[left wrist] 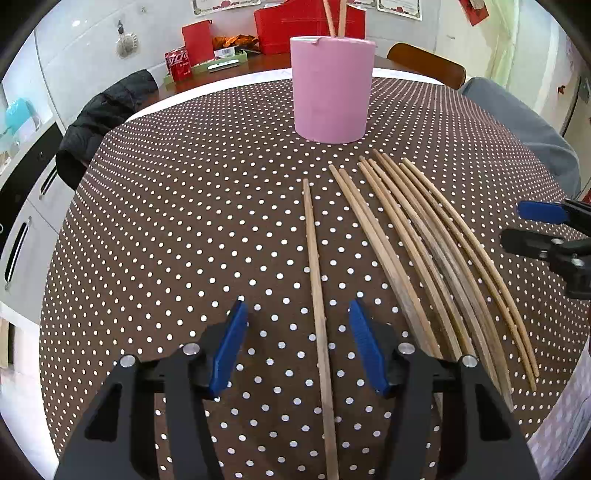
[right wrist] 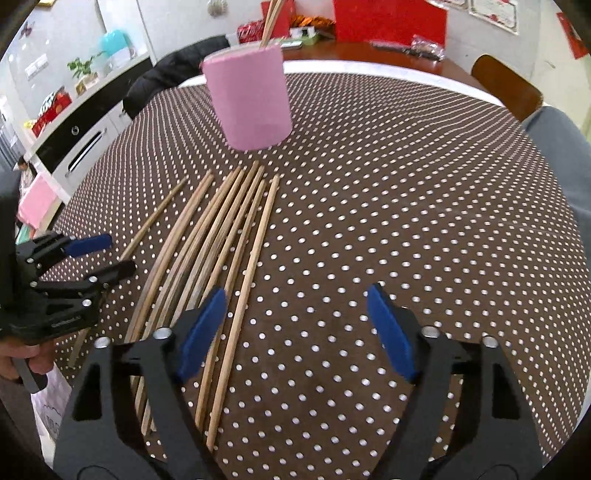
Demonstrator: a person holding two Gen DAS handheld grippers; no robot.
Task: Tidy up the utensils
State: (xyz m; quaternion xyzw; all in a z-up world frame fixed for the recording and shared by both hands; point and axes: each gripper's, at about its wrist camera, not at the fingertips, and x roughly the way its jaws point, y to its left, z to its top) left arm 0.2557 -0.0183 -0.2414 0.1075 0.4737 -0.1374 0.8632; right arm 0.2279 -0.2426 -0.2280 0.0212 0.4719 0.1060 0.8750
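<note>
Progress is early: two wooden chopsticks [left wrist: 334,16] stand in the far pink cylindrical holder [left wrist: 331,88], nine lie on the dotted brown tablecloth [left wrist: 184,221], and my left gripper [left wrist: 298,347] and right gripper [right wrist: 295,332] gape empty.

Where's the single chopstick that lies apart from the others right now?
In the left wrist view the lone chopstick lies on the polka-dot tablecloth between the open left gripper's fingers, left of the chopstick bundle, with the pink holder beyond.
</note>
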